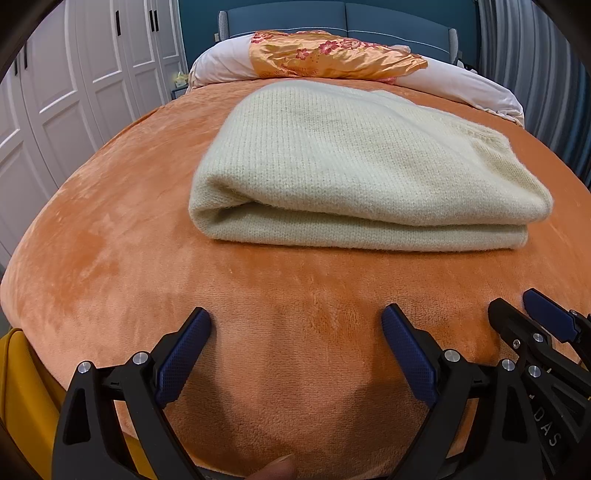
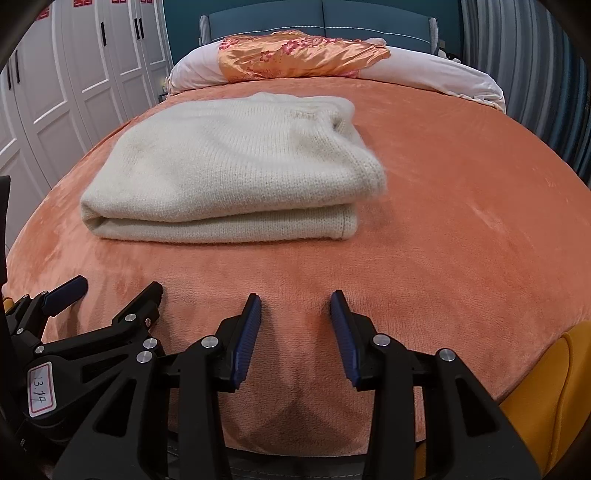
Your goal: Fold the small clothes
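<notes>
A cream knitted sweater (image 1: pixel 351 158) (image 2: pixel 236 166) lies folded into a thick rectangle on the orange fleece blanket (image 1: pixel 110 240) (image 2: pixel 461 221), its folded edge facing me. My left gripper (image 1: pixel 295 314) (image 2: pixel 118 284) hovers over bare blanket in front of the sweater, jaws wide open and empty. Just to its right, my right gripper (image 2: pixel 295 295) (image 1: pixel 513 301) is also short of the sweater, open by a narrower gap with nothing between its blue pads (image 2: pixel 245 343). Neither gripper touches the garment.
A white pillow roll with an orange floral satin cover (image 1: pixel 325 55) (image 2: pixel 295 55) lies at the bed's head, against a blue headboard (image 1: pixel 332 18). White wardrobe doors (image 1: pixel 74 74) stand to the left, and a grey curtain (image 1: pixel 535 74) hangs on the right. Something yellow (image 2: pixel 546 387) shows below the bed's near edge.
</notes>
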Demonstrator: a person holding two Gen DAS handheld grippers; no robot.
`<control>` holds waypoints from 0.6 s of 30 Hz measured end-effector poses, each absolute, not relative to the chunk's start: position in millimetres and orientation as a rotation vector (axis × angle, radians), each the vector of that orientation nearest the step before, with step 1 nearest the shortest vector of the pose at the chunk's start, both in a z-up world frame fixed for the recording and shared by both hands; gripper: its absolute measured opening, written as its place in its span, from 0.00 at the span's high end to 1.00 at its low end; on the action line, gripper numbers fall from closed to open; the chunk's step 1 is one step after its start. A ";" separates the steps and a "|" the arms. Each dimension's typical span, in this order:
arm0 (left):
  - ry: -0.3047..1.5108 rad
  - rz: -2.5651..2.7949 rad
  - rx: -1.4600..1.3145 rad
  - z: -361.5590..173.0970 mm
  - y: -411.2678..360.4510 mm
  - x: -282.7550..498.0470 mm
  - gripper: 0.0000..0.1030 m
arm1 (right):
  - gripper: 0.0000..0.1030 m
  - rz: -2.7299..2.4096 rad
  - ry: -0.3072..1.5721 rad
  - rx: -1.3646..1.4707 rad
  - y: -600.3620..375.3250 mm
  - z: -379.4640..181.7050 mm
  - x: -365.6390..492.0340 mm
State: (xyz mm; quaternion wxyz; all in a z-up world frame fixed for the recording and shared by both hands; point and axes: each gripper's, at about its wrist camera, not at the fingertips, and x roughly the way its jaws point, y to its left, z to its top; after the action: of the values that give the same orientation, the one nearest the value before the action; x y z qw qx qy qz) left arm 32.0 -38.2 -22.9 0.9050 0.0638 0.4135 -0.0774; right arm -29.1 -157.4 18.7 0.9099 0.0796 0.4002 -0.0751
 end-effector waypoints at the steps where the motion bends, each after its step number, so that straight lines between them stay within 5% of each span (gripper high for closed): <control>1: 0.855 -0.161 0.132 -22.9 -37.8 32.3 0.10 | 0.63 -0.156 0.824 0.165 -156.0 18.9 -29.7; 18: 0.853 -0.155 0.132 -21.7 -38.4 32.4 0.10 | 0.63 -0.158 0.821 0.167 -154.0 18.9 -29.8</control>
State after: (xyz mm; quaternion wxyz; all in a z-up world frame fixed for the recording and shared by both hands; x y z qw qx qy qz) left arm 32.4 -38.4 -21.7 0.9054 0.0640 0.4129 -0.0750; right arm -29.8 -154.0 18.9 0.9105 0.0812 0.3981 -0.0766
